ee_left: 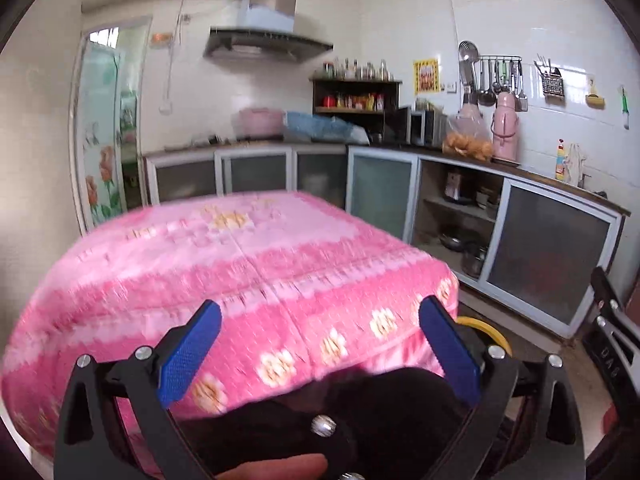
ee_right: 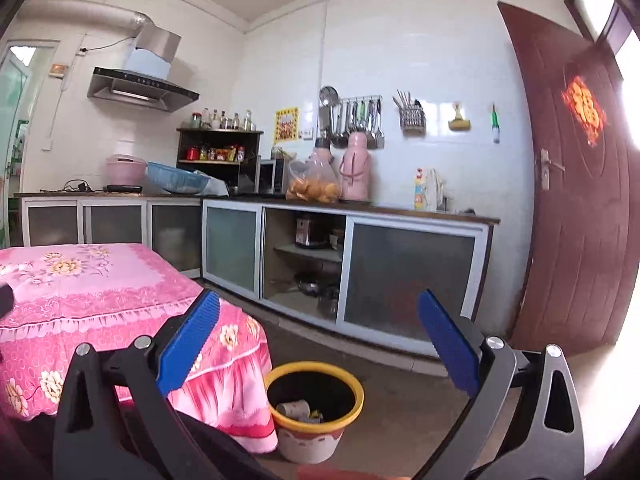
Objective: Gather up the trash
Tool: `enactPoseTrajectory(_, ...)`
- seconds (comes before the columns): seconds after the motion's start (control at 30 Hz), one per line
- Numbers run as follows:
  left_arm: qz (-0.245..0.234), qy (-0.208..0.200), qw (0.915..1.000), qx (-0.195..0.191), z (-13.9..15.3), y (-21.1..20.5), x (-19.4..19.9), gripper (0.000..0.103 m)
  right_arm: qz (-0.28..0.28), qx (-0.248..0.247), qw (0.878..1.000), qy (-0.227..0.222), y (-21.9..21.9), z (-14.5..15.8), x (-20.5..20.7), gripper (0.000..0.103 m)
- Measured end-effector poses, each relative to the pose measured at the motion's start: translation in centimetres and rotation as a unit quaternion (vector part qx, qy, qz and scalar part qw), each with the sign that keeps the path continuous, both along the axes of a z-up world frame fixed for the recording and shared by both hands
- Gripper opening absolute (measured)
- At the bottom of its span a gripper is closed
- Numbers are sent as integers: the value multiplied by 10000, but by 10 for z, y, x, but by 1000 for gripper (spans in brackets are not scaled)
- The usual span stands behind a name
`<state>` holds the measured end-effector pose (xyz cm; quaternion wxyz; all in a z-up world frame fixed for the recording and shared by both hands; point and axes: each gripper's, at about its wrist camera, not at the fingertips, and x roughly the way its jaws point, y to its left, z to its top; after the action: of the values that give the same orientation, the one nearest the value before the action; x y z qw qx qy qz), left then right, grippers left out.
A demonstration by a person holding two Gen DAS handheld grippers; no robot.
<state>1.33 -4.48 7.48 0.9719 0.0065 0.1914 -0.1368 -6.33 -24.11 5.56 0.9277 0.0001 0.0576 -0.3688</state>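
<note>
While I hold both grippers up over the near end of the table (ee_right: 100, 280), I see each one spread wide with nothing between its blue pads. My left gripper (ee_left: 320, 344) hangs above the pink flowered cloth (ee_left: 240, 272), which is blurred in that view, and a sliver of the bin's yellow rim shows just past its right pad (ee_left: 448, 344). My right gripper (ee_right: 318, 344) points toward the floor beside the table, where the bin (ee_right: 314, 412) stands just next to the hanging edge of the cloth. Inside the bin lie a paper roll (ee_right: 294, 408) and some small yellowish scraps (ee_right: 316, 415); I cannot tell what they are. Behind it run the cabinets (ee_right: 408, 276), one compartment open, and a brown door (ee_right: 576, 208) stands at the right.
</note>
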Motion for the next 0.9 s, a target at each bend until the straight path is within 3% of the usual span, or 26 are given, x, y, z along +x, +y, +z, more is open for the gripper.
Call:
enactPoseTrajectory(0.07, 88, 292, 9994, -174, -12, -1, 5, 95, 24, 54, 10000, 71, 0, -7, 3, 95)
enactPoseTrajectory(0.17, 160, 540, 9984, -90, -28, -4, 7, 95, 90, 198, 9995, 208, -1, -17, 10, 95)
enactPoseTrajectory(0.33, 235, 669, 9974, -89, -36, -2, 8, 95, 168, 370, 9967, 702, 1, -35, 26, 95)
enactPoseTrajectory(0.4, 182, 684, 9974, -144, -37, -1, 7, 95, 175, 360, 9967, 708, 3, -36, 26, 95)
enactPoseTrajectory(0.6, 173, 382, 9991, -64, -33, -4, -4, 95, 210, 49, 9976, 653, 15, -33, 24, 95)
enactPoseTrajectory(0.73, 327, -311, 9990, -44, -22, 0, -13, 95, 338, 183, 9968, 696, 12, -33, 26, 95)
enactPoseTrajectory(0.83, 30, -409, 9990, -168, -26, -1, -16, 95, 609, 279, 9943, 833, 14, -36, 33, 95)
enactPoseTrajectory(0.9, -144, -339, 9993, 40, -33, -7, -16, 95, 710, 271, 9928, 931, 17, -37, 36, 95)
